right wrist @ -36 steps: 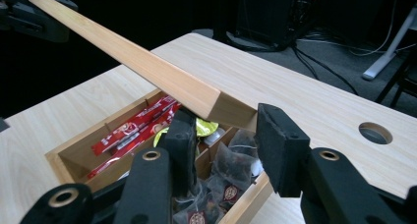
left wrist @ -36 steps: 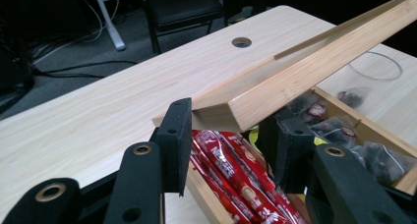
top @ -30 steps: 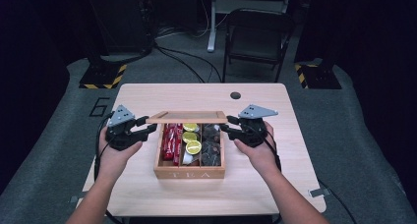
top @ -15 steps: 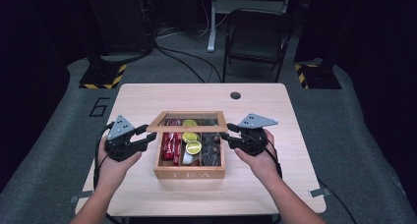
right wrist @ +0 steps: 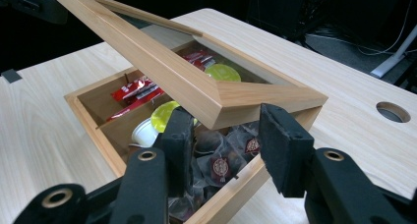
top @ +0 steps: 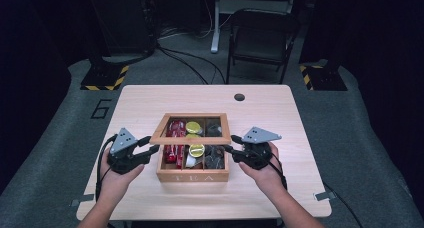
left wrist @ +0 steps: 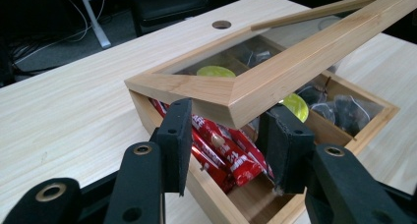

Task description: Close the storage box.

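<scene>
Person's two hands are coming in from the near edge of the worktop point(top: 150, 100), one gripper each. Left gripper point(left wrist: 231, 130) is gripping the near left corner of the lid point(left wrist: 295, 67), fingers point(left wrist: 174, 135) pressing on either side of the wooden frame. Right gripper point(right wrist: 223, 135) is gripping the lid's point(right wrist: 206, 94) opposite near corner the same way, fingers point(right wrist: 282, 140) pinching the frame. Lid is tilting, near edge raised clear of the box point(top: 192, 177), far edge low over the box's far wall. Box is sitting mid-worktop between the grippers. Inside: red packets point(left wrist: 231, 157) in the left compartment, yellow-topped cups point(right wrist: 164, 115) in the middle, dark sachets point(right wrist: 221, 167) on the right. Beyond the worktop, a folding chair point(top: 262, 40) is standing on the floor.
</scene>
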